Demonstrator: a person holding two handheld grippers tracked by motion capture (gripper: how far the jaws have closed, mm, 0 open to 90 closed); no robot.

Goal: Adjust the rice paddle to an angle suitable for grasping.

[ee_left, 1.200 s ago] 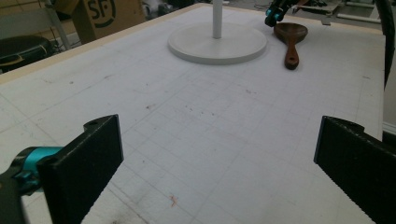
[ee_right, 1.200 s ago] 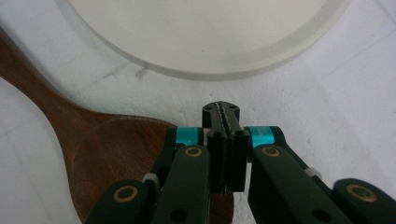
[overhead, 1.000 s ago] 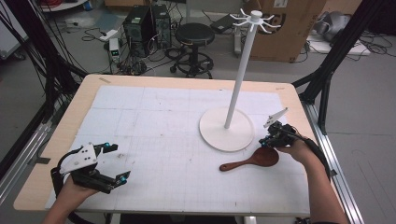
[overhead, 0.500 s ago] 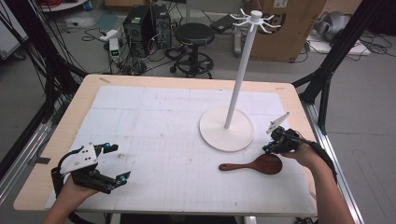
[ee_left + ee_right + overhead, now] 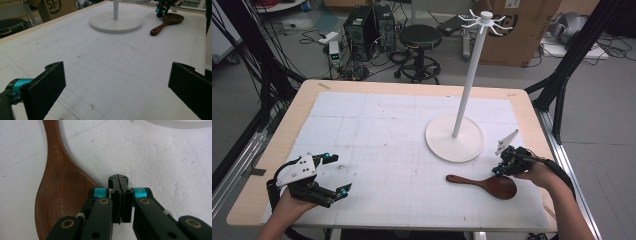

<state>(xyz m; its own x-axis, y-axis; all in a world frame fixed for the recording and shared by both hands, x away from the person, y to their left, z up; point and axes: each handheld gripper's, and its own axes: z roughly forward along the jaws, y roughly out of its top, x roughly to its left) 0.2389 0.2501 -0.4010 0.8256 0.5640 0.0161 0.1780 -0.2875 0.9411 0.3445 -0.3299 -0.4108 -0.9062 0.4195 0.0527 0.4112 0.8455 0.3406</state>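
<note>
A dark wooden spoon [image 5: 492,184] lies flat on the white mat at the right, with its bowl toward the right edge. My right gripper [image 5: 498,170] is shut, with nothing between its jaws. Its tip [image 5: 118,178] is low over the mat, right beside the spoon's bowl [image 5: 57,192]. My left gripper [image 5: 339,173] is held near the table's front left corner. Its jaws [image 5: 116,85] are wide open over bare mat. From there the spoon [image 5: 167,21] and the right gripper [image 5: 161,10] appear far off.
A white stand with a round base [image 5: 447,145] and a tall pole [image 5: 467,85] topped with hooks rises just behind the spoon. The wooden table edge [image 5: 532,125] runs close by on the right.
The right gripper has moved toward the near edge. The spoon's bowl swung the same way while its handle end stayed put. The left gripper has not moved.
</note>
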